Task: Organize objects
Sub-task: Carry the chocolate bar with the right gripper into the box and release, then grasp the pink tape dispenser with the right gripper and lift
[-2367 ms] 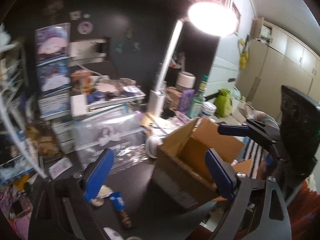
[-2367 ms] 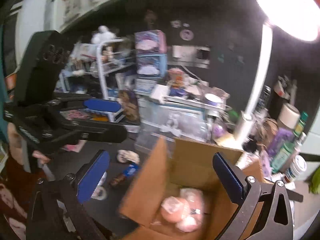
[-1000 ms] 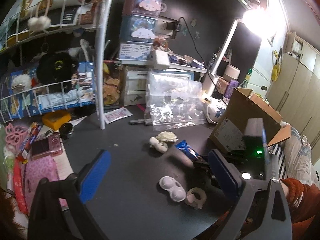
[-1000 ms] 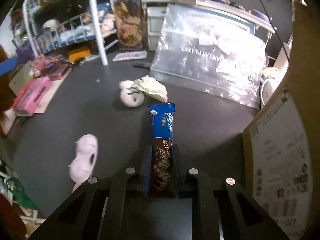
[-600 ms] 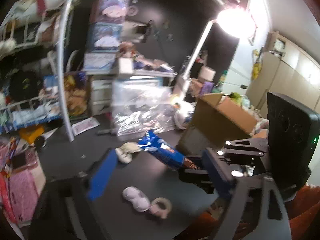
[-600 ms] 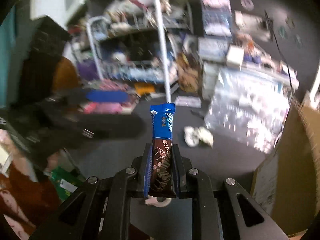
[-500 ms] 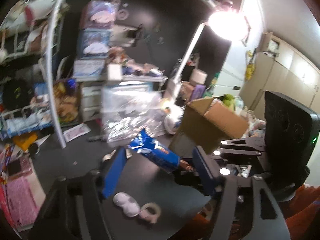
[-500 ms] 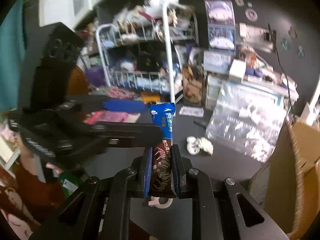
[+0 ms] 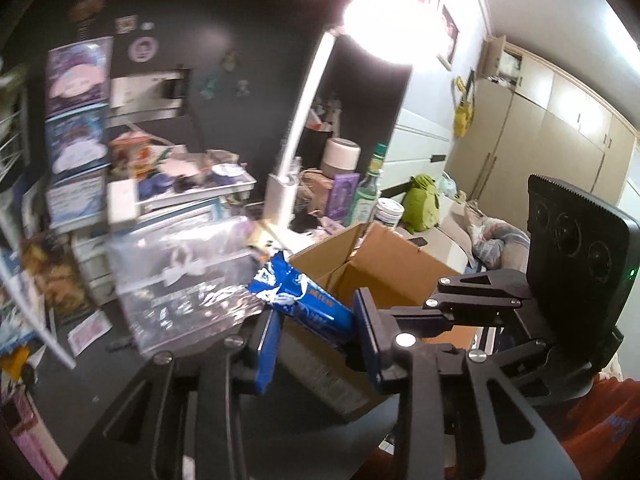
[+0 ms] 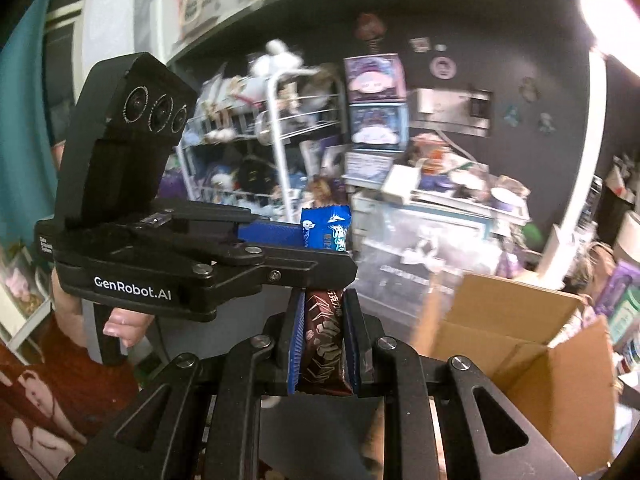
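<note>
Right wrist view: left gripper crosses snack bar; cardboard box beside.

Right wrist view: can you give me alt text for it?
The right gripper fingers clamp a blue-and-brown snack bar upright. The left gripper reaches in around its blue top, with an open cardboard box at lower right.

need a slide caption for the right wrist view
Right hand-held gripper shut on snack bar, beside open cardboard box.

Right gripper: jaws clamped on both sides of a snack bar. Left gripper: jaws partly closed, flanking the bar's blue end, contact unclear.
</note>
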{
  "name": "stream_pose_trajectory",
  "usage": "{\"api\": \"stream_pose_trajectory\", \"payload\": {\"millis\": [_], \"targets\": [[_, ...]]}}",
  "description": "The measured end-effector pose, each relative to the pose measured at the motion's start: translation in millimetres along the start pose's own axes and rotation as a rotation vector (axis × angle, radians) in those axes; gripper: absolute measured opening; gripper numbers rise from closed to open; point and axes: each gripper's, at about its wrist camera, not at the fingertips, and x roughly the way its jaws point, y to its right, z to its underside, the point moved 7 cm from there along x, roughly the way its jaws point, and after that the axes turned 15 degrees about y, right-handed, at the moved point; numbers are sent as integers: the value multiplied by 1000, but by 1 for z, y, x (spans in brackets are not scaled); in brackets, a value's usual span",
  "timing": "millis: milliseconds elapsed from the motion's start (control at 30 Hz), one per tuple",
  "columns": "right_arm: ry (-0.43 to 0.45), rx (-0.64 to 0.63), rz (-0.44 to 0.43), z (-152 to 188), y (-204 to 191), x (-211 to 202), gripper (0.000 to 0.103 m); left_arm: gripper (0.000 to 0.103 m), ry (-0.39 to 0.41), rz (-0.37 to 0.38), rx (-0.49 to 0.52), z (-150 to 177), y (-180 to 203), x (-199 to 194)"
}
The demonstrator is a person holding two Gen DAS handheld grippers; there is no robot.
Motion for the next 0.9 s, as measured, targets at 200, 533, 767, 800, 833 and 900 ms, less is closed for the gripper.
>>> {"api": "stream_pose_trajectory", "payload": {"millis": [200,533,767,800,833,900], "targets": [[-19,54,74,2,46,-20,14,33,-68,55,17,-4,27,48],[-101,107,174,29,91,-29,20,75,-145,1,91,9,42,90],[-97,93,199,27,95,-32,35,87,-95,-49,94,-1,25,69],[-98,92,201,26,94,-32,35,87,-90,-59,94,-2,22,65],[-100,89,202,26,94,-31,35,87,-83,-72,94,-3,18,60],[-104,83,208,25,92,-29,35,88,-72,-88,90,-2,12,50]]}}
